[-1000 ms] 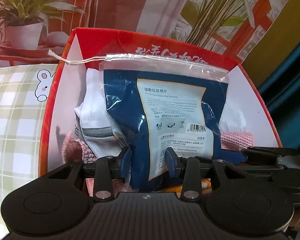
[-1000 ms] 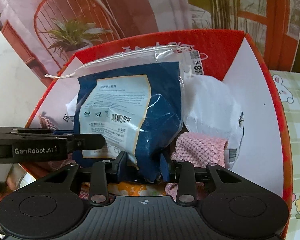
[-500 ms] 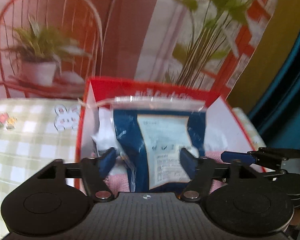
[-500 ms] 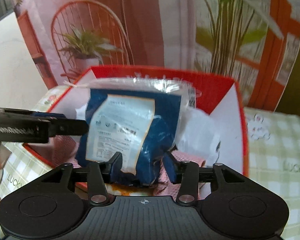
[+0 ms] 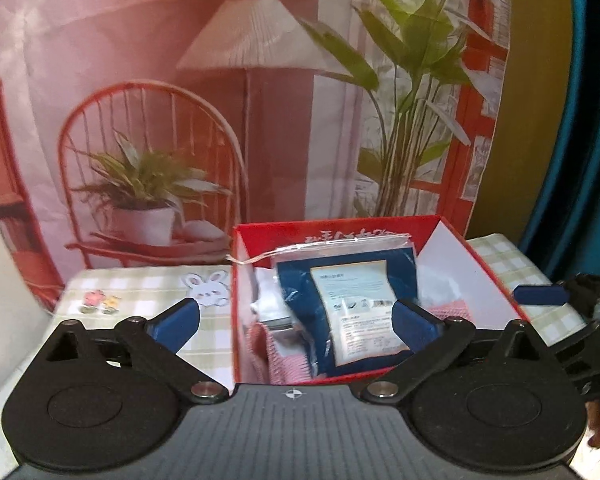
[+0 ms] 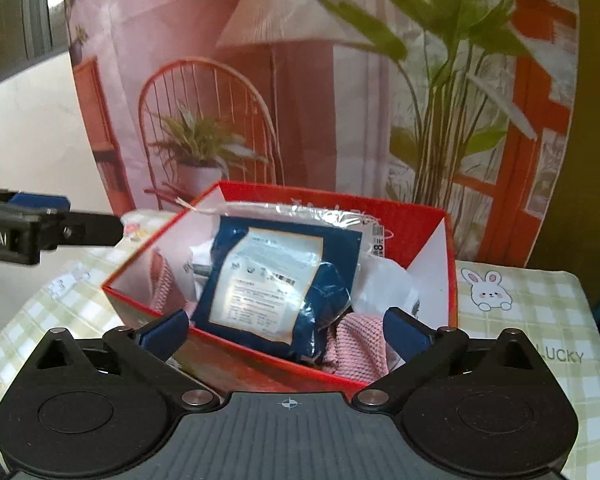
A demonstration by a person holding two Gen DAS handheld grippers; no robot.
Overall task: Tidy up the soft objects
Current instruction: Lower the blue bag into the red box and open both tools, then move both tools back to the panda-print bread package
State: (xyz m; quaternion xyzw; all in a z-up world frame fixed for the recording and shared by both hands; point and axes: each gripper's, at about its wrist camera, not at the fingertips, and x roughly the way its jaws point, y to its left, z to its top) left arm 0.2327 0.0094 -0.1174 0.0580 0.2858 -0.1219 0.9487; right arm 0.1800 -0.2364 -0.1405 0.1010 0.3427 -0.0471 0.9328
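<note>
Left gripper (image 5: 296, 322): hanging wide apart, gripping nothing, near the red box (image 5: 452, 227).
Right gripper (image 6: 286, 330): likewise spread wide, empty.
Blue packet (image 6: 276, 280): leaning inside the box among pink knit cloth (image 6: 360, 344).

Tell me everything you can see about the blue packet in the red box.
The blue packet is a dark blue pouch sealed in a clear, crinkly plastic bag with a drawstring top. A pale printed label with a barcode faces the cameras. It stands tilted, leaning back inside the red box, resting on pink knitted cloth beside white fabric. Neither claw touches it.
</note>
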